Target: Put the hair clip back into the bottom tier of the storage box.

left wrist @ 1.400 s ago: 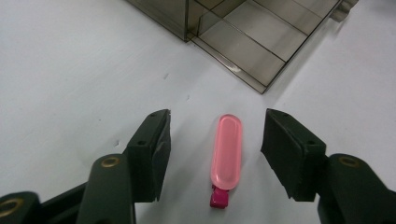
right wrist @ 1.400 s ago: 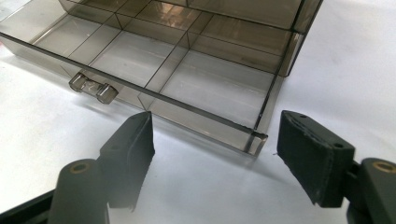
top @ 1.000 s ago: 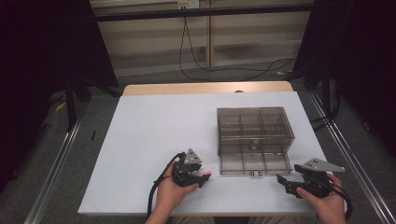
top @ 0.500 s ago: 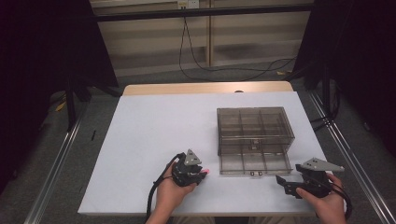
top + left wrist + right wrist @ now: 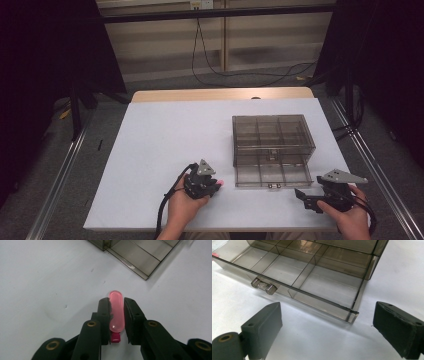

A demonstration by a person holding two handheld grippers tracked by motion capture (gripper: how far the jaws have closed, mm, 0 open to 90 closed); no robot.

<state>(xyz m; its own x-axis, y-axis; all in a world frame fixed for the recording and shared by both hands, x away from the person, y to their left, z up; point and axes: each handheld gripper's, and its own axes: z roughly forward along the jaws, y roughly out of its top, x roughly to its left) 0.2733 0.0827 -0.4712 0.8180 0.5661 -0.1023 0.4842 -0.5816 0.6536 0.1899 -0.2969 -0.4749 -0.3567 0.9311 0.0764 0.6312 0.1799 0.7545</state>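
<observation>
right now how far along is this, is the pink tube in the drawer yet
Not yet. Done: the drawer is pulled out of its box, its compartments bare. In hand: the left gripper has just been closing and its pads flank the pink tube on the table. The right gripper has just been opening and holds nothing. Left: lifting the tube into a compartment.

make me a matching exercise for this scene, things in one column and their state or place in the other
Things:
1. left gripper
2. right gripper
3. smoky clear plastic drawer
4. pink translucent capsule-shaped tube

States or places:
A. pulled out of its box, compartments bare
B. jaws wide apart, nothing between them
C. lying on the white table, left of the drawer
D. jaws closed on the tube

Pairs: 1-D, 2-B, 3-A, 4-C
</observation>
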